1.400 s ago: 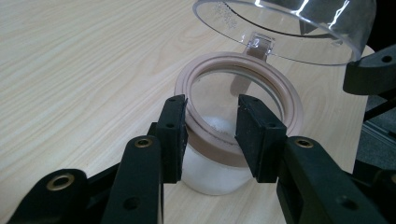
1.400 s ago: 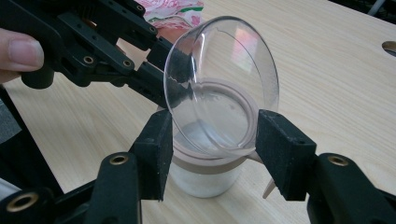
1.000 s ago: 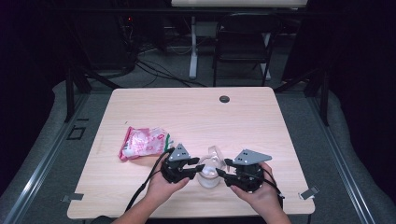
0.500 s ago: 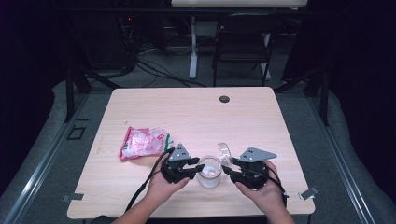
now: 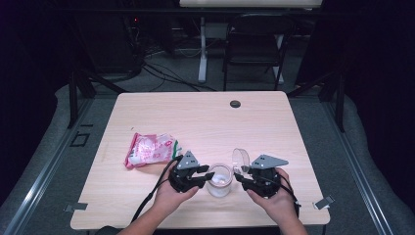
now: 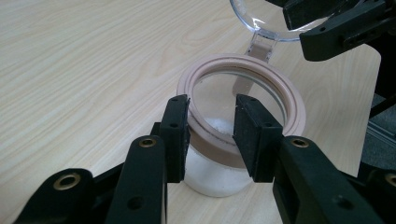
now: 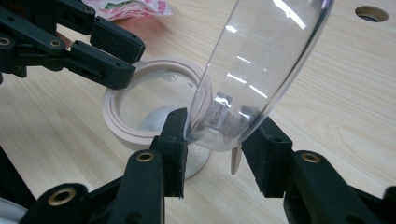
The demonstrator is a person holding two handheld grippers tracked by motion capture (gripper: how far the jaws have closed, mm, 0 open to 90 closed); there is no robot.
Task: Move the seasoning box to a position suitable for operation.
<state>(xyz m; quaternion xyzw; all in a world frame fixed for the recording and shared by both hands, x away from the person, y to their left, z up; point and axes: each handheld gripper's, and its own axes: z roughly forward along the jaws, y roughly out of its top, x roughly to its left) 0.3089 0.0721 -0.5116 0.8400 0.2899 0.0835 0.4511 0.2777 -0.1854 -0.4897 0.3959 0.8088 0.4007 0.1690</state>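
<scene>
left gripper (image 5: 209,175) pinches jar (image 5: 219,181) rim, near table (image 5: 205,122) front edge. right gripper (image 5: 240,172) grips clear hinged lid (image 5: 240,159), tilted open. keep jar pinned, swing lid along hinge arc, avoid twisting thin hinge.

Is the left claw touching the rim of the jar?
Touching. In the left gripper view the left claw straddles the tan rim of the jar, one jaw outside and one inside, both pressed against it.
</scene>
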